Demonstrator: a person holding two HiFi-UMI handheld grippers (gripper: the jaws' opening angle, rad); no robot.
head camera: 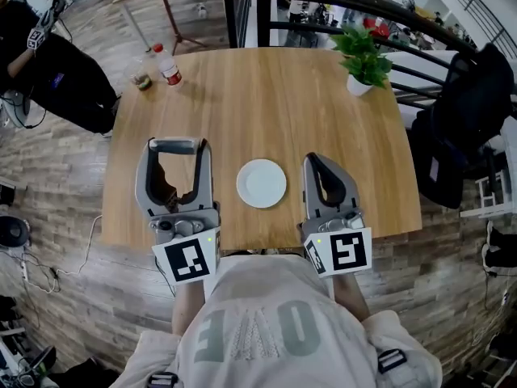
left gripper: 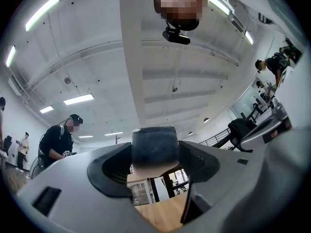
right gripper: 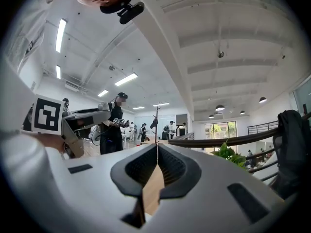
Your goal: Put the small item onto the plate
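Note:
A white round plate [head camera: 261, 183] lies on the wooden table [head camera: 266, 95], near its front edge. To the plate's left, my left gripper [head camera: 173, 146] is shut on a small dark grey block [head camera: 173, 145], held crosswise between the jaw tips. In the left gripper view the block [left gripper: 155, 144] fills the gap between the jaws of that gripper [left gripper: 155, 148], with table wood showing below it. My right gripper [head camera: 316, 159] sits to the plate's right, jaws pressed together with nothing between them. In the right gripper view its jaws [right gripper: 156, 149] meet in a thin line.
At the table's far left stand a red-capped bottle [head camera: 169, 65] and a small jar [head camera: 143, 80]. A potted plant [head camera: 363, 59] stands at the far right. A dark railing [head camera: 339, 2] runs behind the table, a black bag [head camera: 460, 128] hangs at right, and a person [head camera: 48, 63] stands at far left.

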